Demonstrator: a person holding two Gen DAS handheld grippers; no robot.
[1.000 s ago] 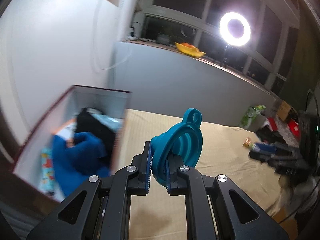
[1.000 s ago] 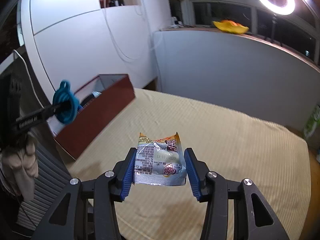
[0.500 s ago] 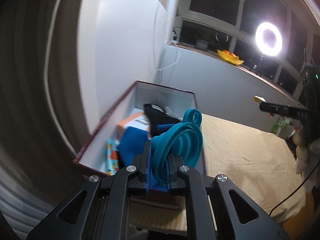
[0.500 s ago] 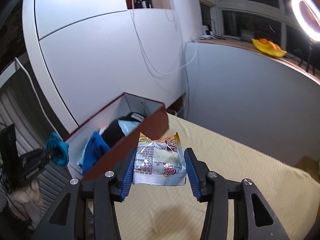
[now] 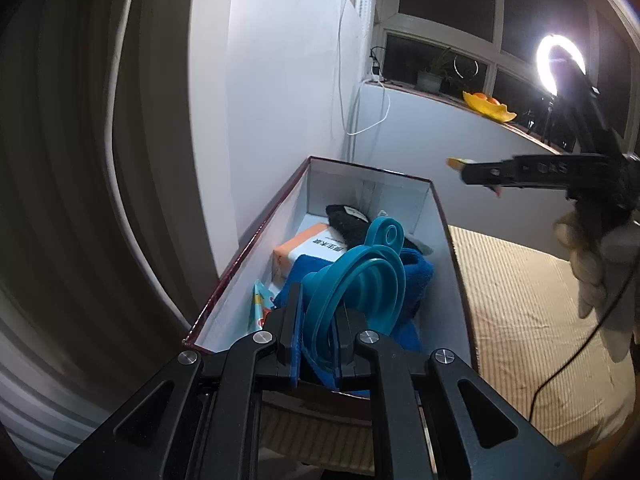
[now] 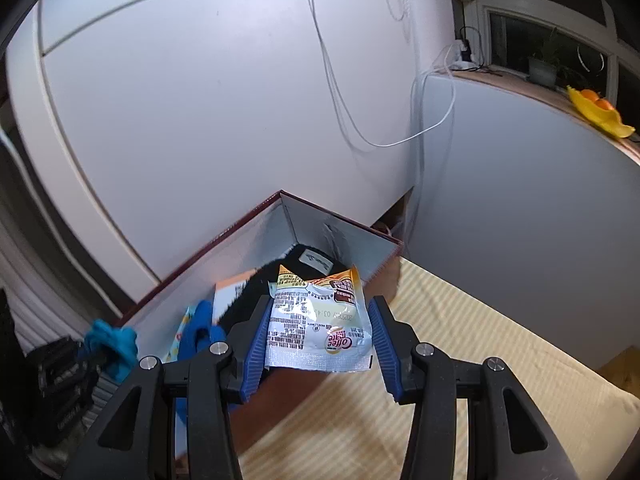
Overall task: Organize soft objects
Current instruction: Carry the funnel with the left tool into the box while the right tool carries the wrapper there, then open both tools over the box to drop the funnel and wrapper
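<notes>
At nine o'clock the left gripper (image 5: 316, 336) pinches a teal collapsible funnel (image 5: 360, 280) by its rim over the open box (image 5: 448, 232); it looks rubbery and light. At three o'clock the right gripper (image 6: 318, 340) clamps a crinkly coffee sachet (image 6: 320, 320) across its sides above the box's near wall; being slick, it is probably best held there.

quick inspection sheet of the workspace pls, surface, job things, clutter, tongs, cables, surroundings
surface: bed with a beige ribbed cover, the open box at its edge by the wall.
job's things: teal collapsible funnel and a coffee creamer sachet, both in the tongs; box already holds a blue cloth, a black fuzzy item, an orange-and-white carton and a patterned packet.
clutter: nothing seen on the cover.
tongs: left tongs shut on the funnel over the box; right tongs shut on the sachet at the box's rim.
cables: white cable drooping down the wall.
surroundings: white wall panels, dark window, lit ring light, yellow fruit bowl on the sill.
</notes>
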